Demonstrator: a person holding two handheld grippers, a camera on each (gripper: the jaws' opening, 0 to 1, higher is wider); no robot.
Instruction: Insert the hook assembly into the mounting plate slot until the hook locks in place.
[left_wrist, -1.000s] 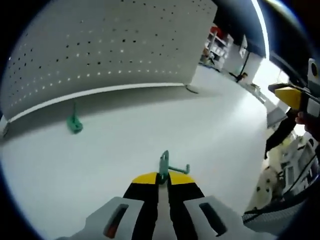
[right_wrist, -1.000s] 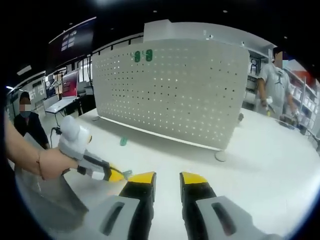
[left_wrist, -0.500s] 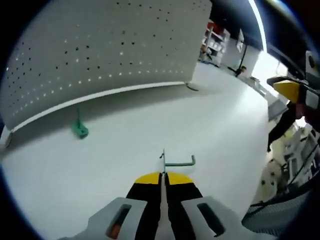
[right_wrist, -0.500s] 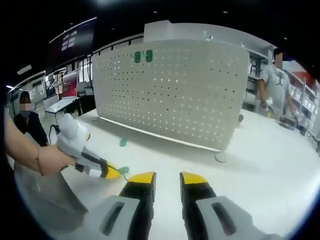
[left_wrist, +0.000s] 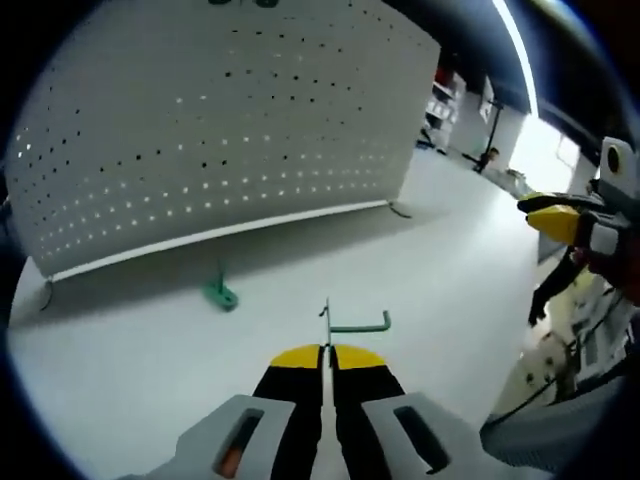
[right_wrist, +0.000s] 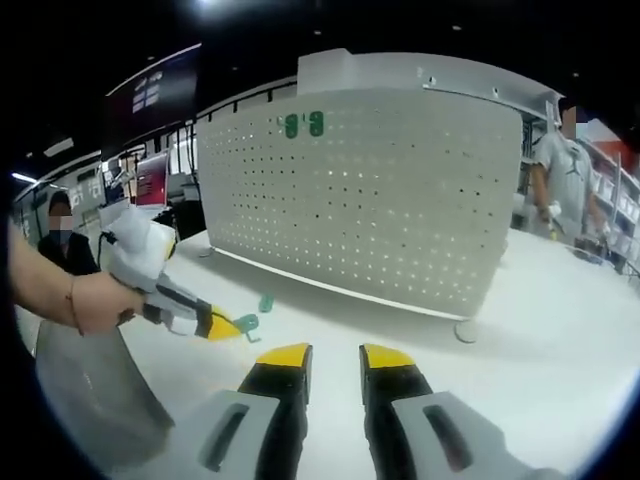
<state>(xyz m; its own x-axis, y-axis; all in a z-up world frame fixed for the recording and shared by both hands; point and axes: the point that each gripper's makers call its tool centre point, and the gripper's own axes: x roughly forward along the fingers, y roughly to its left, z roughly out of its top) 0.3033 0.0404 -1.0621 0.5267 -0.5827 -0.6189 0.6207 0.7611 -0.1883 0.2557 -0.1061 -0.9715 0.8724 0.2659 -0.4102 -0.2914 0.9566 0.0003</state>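
Observation:
My left gripper (left_wrist: 326, 352) is shut on a green metal hook (left_wrist: 352, 321), whose arm sticks out to the right above the yellow tips. In the right gripper view the same left gripper (right_wrist: 222, 325) comes in from the left with the green hook (right_wrist: 246, 323) at its tip. A second green hook (left_wrist: 219, 291) (right_wrist: 265, 302) lies on the white table near the foot of the perforated mounting plate (left_wrist: 220, 130) (right_wrist: 380, 190). Two green pieces (right_wrist: 302, 125) hang high on the plate. My right gripper (right_wrist: 335, 355) is open, holding nothing, and shows at the right edge (left_wrist: 560, 212).
The white table (left_wrist: 420, 260) stretches wide in front of the plate. A plate foot (right_wrist: 466, 331) stands on it. A person (right_wrist: 556, 160) stands at the far right, and another person (right_wrist: 62, 245) at the left. A hand (right_wrist: 95, 300) holds the left gripper.
The left gripper has risen and swung toward the plate with the hook held. The right gripper view has tilted up a little; its jaws stay open.

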